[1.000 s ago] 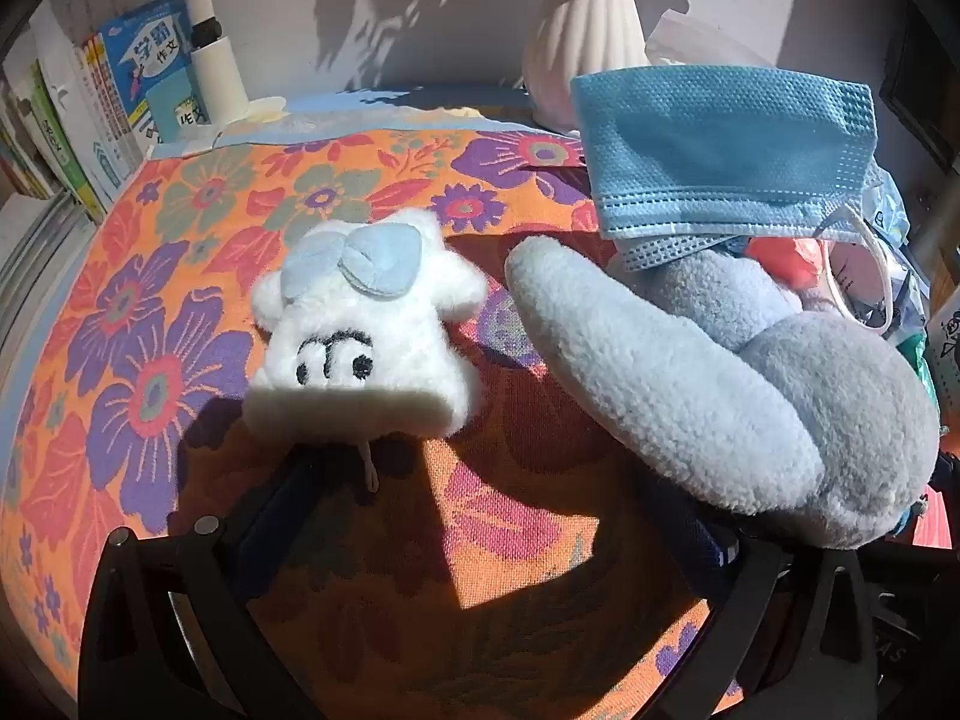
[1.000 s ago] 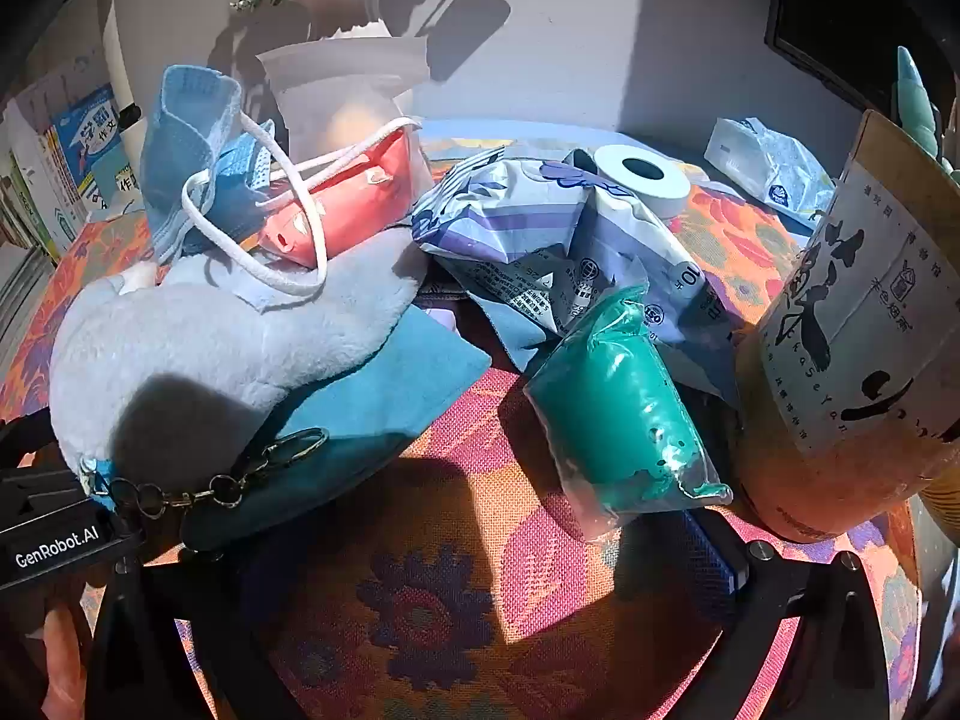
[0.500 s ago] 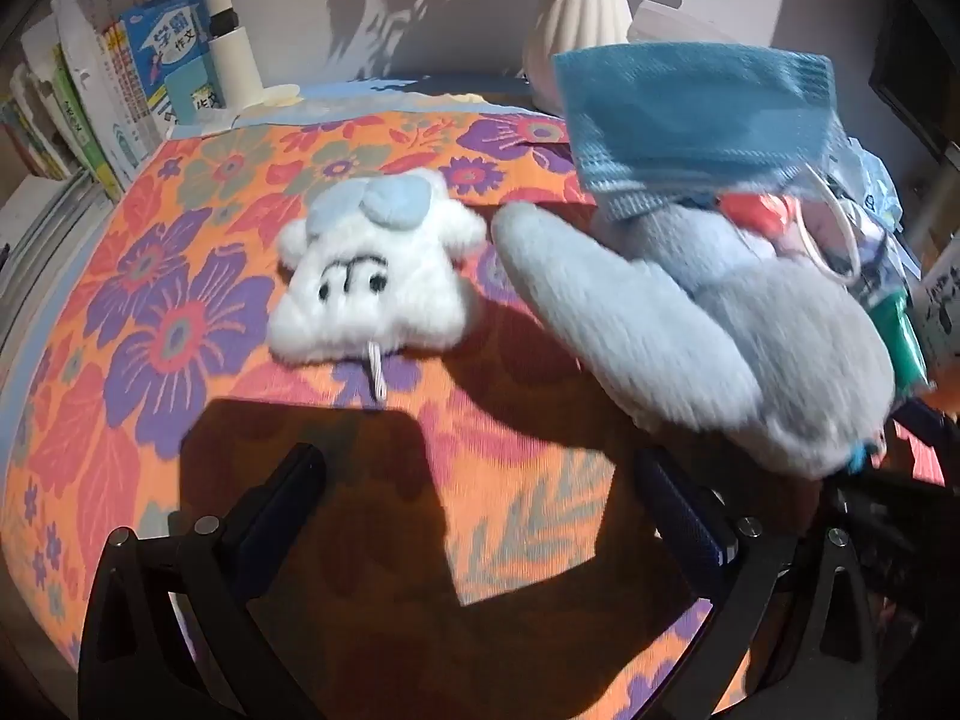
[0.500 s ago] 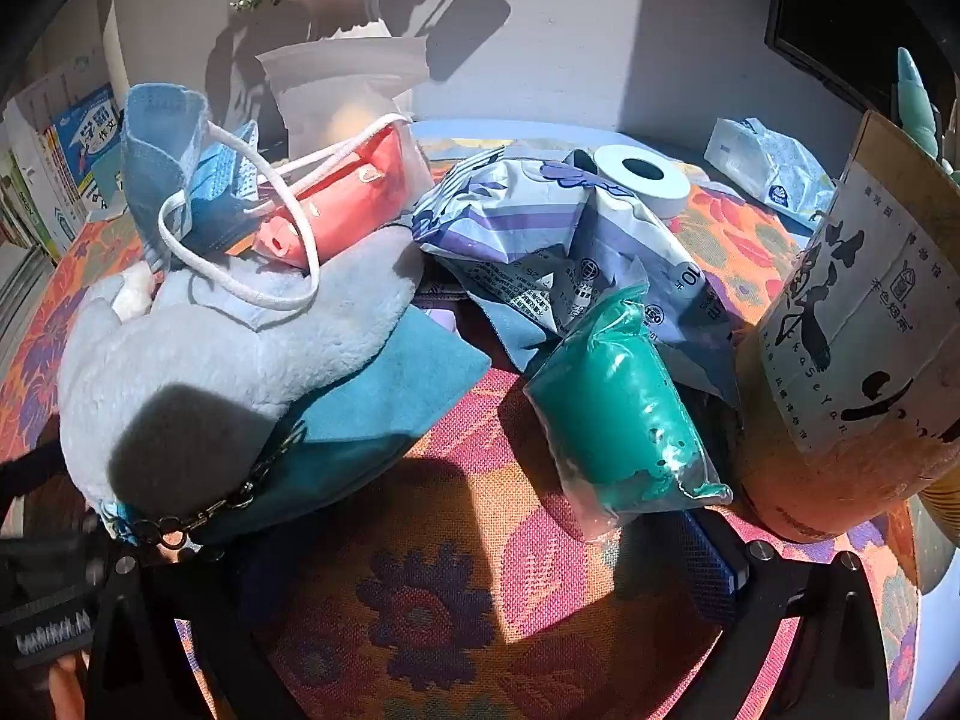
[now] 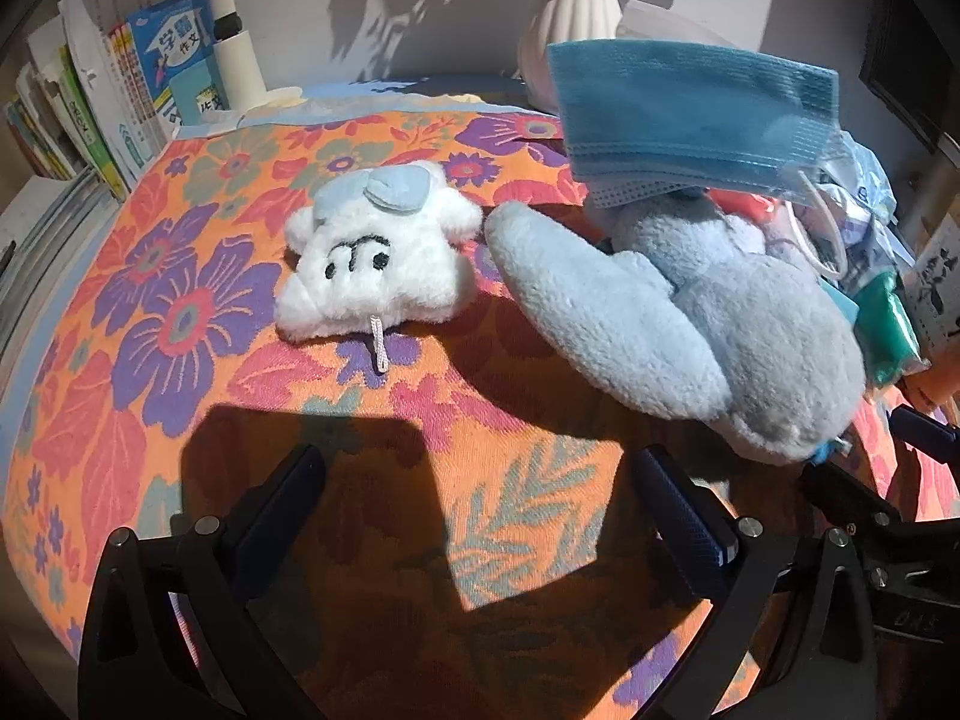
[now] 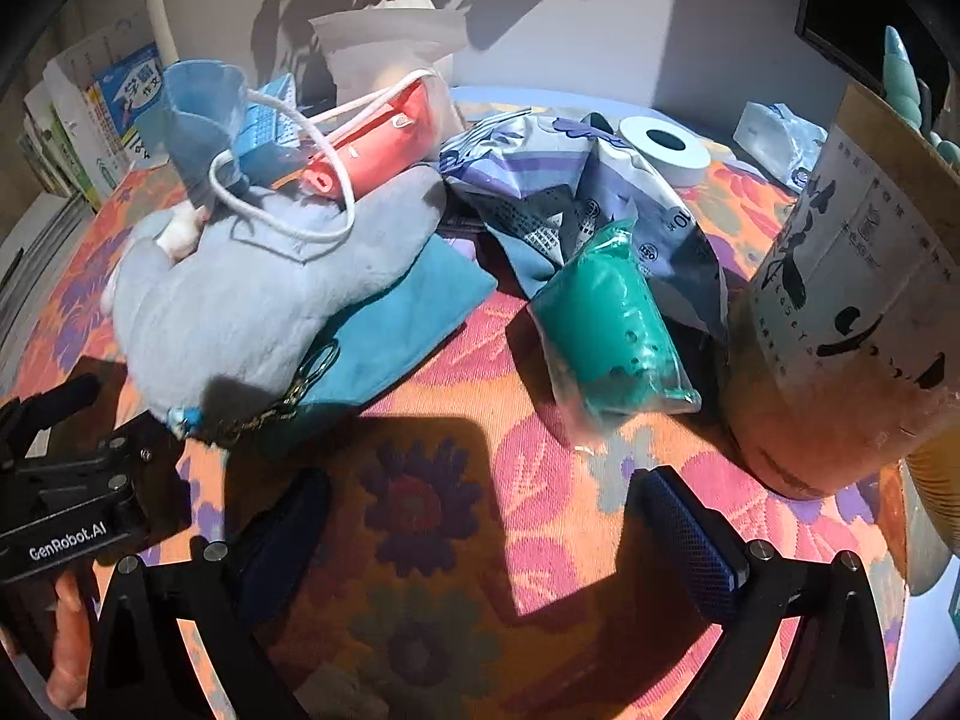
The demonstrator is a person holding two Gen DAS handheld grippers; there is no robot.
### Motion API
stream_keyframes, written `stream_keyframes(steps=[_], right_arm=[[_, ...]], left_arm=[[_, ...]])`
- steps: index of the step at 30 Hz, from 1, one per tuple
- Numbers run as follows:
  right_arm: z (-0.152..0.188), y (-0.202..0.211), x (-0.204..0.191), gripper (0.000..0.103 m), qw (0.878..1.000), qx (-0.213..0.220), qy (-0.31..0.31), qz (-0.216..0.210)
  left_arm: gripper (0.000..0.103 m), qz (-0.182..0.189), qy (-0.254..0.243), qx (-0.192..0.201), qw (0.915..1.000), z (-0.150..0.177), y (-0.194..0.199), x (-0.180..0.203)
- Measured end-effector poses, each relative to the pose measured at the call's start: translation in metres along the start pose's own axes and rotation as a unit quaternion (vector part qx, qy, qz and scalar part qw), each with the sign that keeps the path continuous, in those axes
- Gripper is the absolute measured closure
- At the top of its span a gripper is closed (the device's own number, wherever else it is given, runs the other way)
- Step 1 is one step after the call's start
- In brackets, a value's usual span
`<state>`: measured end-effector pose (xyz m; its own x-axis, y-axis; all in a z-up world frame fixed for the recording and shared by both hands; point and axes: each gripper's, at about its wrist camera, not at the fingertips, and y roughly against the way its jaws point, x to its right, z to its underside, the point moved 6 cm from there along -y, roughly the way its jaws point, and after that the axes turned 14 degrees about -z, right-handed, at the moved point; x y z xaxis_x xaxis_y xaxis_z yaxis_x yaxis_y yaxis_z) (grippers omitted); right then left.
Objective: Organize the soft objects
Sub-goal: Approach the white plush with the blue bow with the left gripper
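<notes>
Two hand-held grippers are present, both with jaws spread wide and holding nothing. The left hand-held gripper (image 5: 480, 504) hangs above the floral cloth (image 5: 180, 312) on the desk, short of the white plush toy (image 5: 372, 261), which lies face up near the grey plush toy (image 5: 690, 324). A blue face mask (image 5: 690, 120) rests on the grey toy's far end. The right hand-held gripper (image 6: 480, 522) stands before a teal pouch (image 6: 408, 312) under the grey toy, with a green wrapped roll (image 6: 612, 324) and a printed bag (image 6: 570, 192) beyond it.
</notes>
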<state>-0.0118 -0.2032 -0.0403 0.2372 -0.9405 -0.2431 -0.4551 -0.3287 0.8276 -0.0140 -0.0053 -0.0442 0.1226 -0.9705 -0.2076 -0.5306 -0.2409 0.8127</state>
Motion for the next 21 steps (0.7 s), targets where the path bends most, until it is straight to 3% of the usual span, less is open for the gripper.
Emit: stream_keyframes(steps=[2,5,9,11,15,21], right_arm=[[0.005,0.008,-0.005,0.000,1.000,0.013,0.003,-0.009],[0.010,0.038,-0.017,0.000,0.996,0.079,0.017,-0.026],[0.006,0.082,-0.034,0.000,0.981,0.182,0.062,0.000],[0.001,0.089,-0.035,0.000,0.978,0.202,0.056,0.006],[-0.003,0.081,-0.017,0.000,0.978,0.206,0.032,0.012],[-0.004,0.073,0.008,0.000,0.982,0.186,-0.019,-0.022]], left_arm=[[0.001,0.001,0.000,0.020,0.9998,0.002,0.010,-0.003],[0.001,0.019,0.019,0.079,0.9965,0.000,0.041,-0.009],[0.001,0.023,0.030,0.141,0.9892,-0.018,0.069,-0.009],[0.001,0.011,0.022,0.165,0.9860,-0.027,0.071,-0.003],[0.000,0.006,0.003,0.157,0.9875,-0.029,0.048,0.014],[0.000,0.027,0.026,0.162,0.9861,-0.020,0.044,0.010]])
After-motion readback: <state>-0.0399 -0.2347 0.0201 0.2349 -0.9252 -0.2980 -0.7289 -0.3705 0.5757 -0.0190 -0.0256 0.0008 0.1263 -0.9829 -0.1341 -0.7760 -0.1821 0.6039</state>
